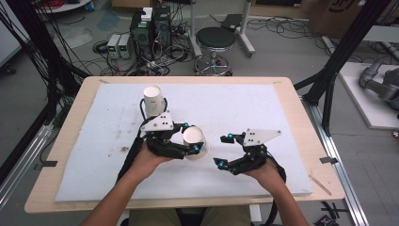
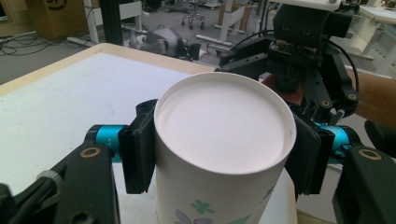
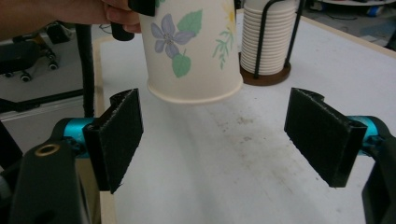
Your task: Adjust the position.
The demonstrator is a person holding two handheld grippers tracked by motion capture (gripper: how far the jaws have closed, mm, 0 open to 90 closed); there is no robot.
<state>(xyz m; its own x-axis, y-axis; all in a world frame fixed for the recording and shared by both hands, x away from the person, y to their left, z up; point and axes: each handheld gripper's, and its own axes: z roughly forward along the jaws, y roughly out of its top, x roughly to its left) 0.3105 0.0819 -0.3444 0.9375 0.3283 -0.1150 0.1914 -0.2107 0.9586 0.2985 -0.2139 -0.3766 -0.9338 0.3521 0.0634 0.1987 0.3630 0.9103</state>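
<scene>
- I work at a wooden table [image 1: 70, 122] with a white mat [image 1: 235, 108] on top. The mat has small dark spots [image 3: 243, 122] on it.
- The floor behind the table is grey. A round black stool [image 1: 215, 38] stands there, next to grey boxes [image 1: 118, 44] and lots of tangled wires [image 1: 164, 56].
- Black metal poles [image 1: 346, 47] stand at both sides of the table.
- My left gripper [image 1: 189, 139] pinches a paper cup [image 1: 195, 142] from both sides. The cup is upside down, off the mat, with flowers [image 3: 180, 37] painted on it.
- In the left gripper view I see the cup's flat bottom [image 2: 224, 123] up close. Its lower part is cut off there.
- My right gripper [image 1: 225, 150] has its jaws spread wide, with nothing between them. It is near the cup but not touching it.
- A stack of cups [image 3: 266, 37] sits in a wire holder [image 3: 261, 77] on the mat, behind my left gripper. My gripper's grey plate [image 1: 158, 122] hides the bottom of the stack in the high view.
</scene>
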